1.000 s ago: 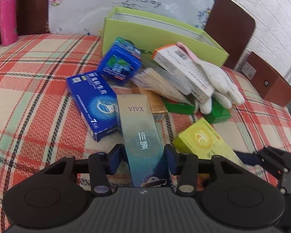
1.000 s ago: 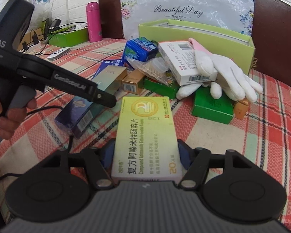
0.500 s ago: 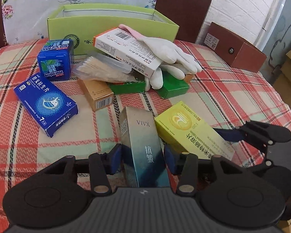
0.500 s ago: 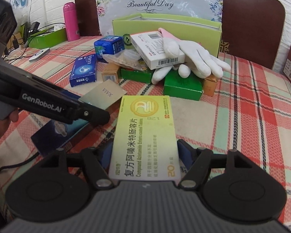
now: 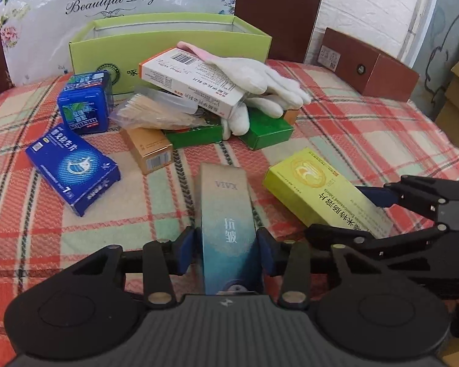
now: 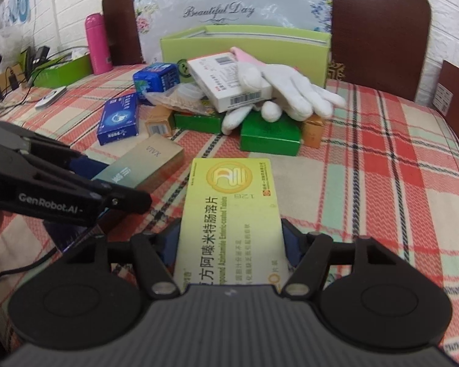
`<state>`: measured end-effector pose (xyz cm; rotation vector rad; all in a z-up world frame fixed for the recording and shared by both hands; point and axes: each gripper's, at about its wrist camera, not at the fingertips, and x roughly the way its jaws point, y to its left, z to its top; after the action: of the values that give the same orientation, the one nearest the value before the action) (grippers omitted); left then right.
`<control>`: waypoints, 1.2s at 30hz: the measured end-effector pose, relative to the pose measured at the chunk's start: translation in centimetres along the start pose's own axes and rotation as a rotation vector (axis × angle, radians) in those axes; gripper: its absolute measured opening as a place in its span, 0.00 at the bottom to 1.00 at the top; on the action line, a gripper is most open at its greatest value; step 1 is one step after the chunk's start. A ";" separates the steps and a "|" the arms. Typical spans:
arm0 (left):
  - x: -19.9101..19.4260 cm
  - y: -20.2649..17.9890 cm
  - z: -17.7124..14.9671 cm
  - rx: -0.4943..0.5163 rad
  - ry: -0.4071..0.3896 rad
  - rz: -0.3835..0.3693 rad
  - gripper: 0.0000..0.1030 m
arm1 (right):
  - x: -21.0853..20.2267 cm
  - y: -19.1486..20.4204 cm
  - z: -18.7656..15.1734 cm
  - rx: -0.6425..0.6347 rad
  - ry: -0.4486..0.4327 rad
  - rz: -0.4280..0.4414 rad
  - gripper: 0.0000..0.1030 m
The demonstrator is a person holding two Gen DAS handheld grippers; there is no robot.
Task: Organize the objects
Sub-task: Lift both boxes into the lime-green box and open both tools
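I have the left gripper [image 5: 226, 252] clamped on the tall teal VIVX box [image 5: 225, 214], its blue pads pressed to both long sides; its jaws have just closed a little further on the box. The right gripper [image 6: 231, 244] holds the yellow tablet box [image 6: 231, 211] the same way, by its long edges, and its jaws have also just closed a little on it. Both boxes sit low over the near edge of the table [image 5: 367, 128], side by side, the yellow one to the right of the teal one.

Farther in, toward the middle of the table, I see the loose heap: a white medicine carton [image 5: 192, 82] lying tilted on two green boxes [image 5: 266, 130], with white gloves [image 5: 260, 82] draped over it. A clear bag of swabs [image 5: 156, 113] lies on the heap's left, a tan box [image 5: 147, 150] just in front of it. A blue mint tin [image 5: 84, 104] and a flat blue box [image 5: 72, 168] lie toward the left edge. The open lime-green bin [image 5: 168, 39] stands at the far edge behind the heap.
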<state>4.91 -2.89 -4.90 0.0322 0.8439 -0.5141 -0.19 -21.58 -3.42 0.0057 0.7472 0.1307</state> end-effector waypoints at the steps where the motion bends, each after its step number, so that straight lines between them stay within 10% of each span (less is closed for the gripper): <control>1: -0.1 0.2 0.2 -0.022 0.000 -0.017 0.43 | -0.5 -0.2 0.1 0.012 -0.011 -0.001 0.63; 22: -7.3 5.2 12.9 -0.177 -0.318 -0.134 0.39 | -2.2 -2.9 12.4 0.027 -0.284 -0.011 0.63; 36: 1.9 8.0 25.5 -0.218 -0.320 -0.003 0.39 | 9.5 -5.5 21.5 0.014 -0.299 -0.137 0.63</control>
<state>27.53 -2.46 9.42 -0.2459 0.5823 -0.4135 21.90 -25.04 5.61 -0.0126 0.4479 -0.0071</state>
